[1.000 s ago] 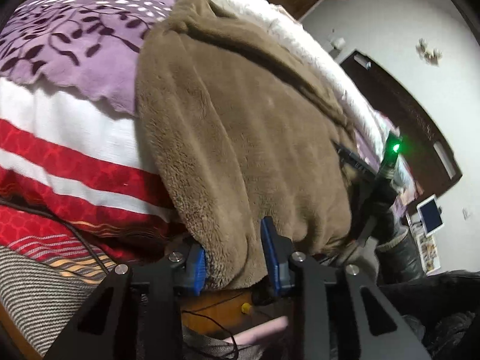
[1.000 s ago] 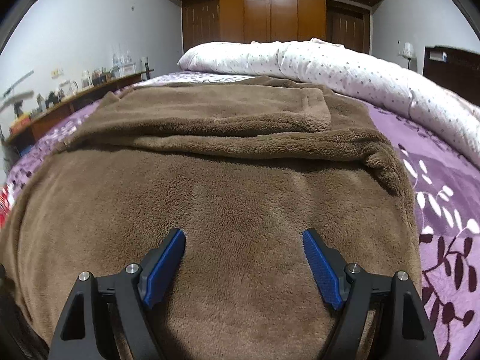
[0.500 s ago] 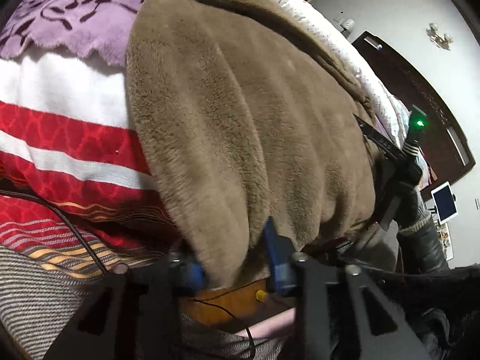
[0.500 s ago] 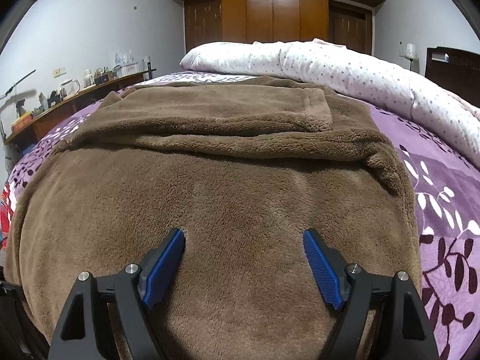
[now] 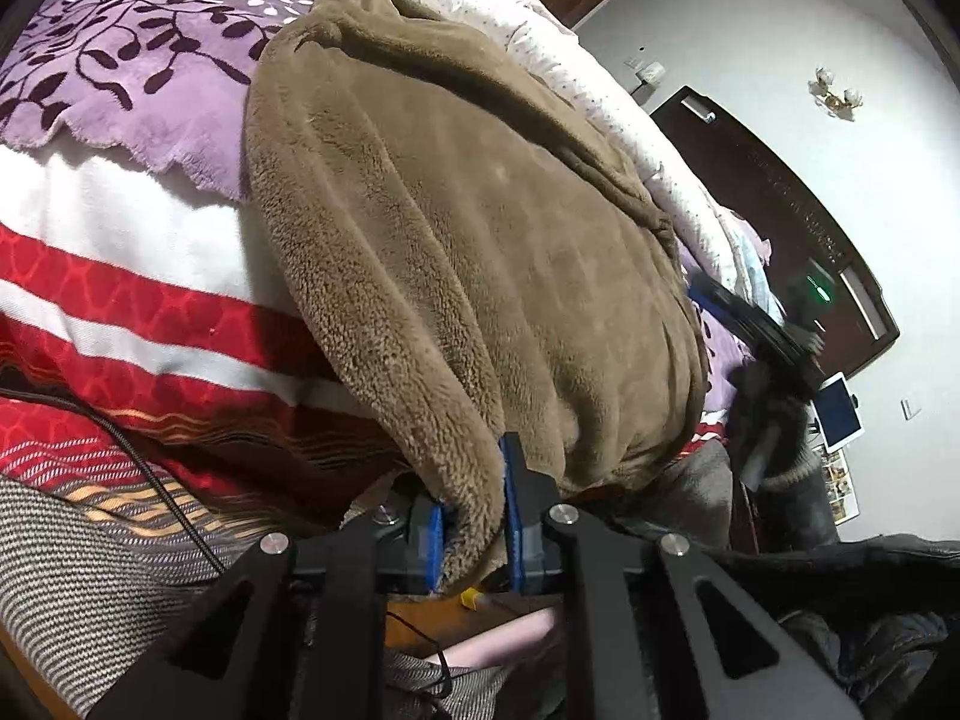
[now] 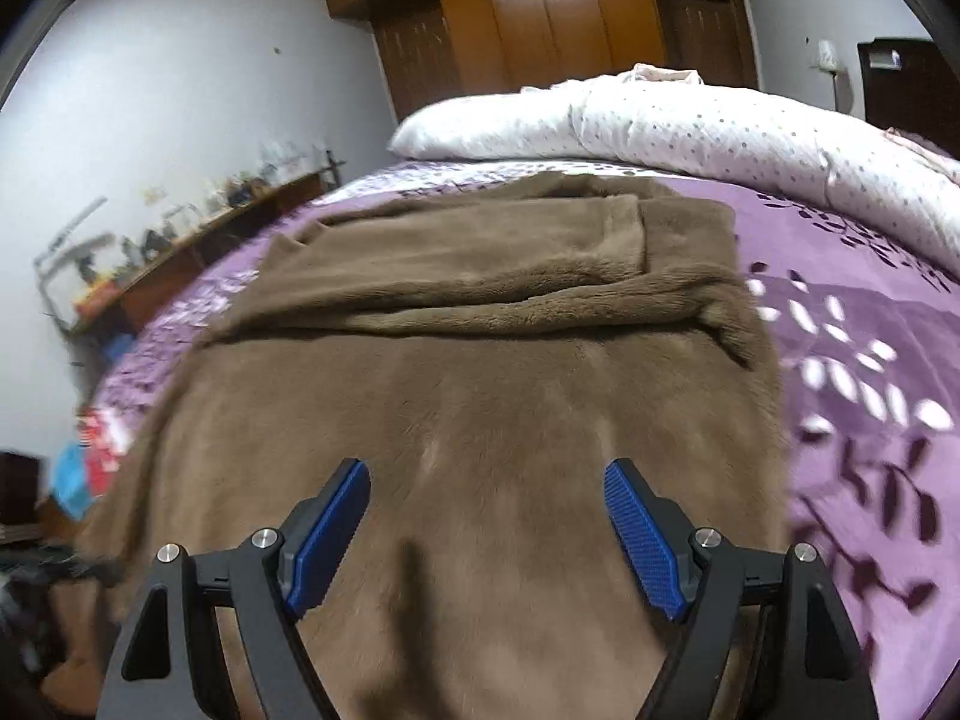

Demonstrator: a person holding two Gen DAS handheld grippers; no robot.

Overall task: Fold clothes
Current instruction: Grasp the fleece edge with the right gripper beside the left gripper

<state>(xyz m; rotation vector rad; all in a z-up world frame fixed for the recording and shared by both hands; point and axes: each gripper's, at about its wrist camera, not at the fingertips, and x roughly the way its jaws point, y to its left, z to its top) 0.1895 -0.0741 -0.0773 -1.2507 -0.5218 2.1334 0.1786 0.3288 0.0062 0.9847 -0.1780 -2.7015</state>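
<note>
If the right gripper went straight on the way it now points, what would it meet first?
Most likely the brown fleece garment spread on the bed: the open right gripper points down at it with nothing between, though depth is hard to judge.

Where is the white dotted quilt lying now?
In the right wrist view, the quilt lies across the far end of the bed, behind the brown garment.

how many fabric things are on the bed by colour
brown: 1, the fleece garment
purple: 1, the leaf-print cover
white dotted: 1, the quilt
red and white striped: 1, the sheet
total: 4
</note>
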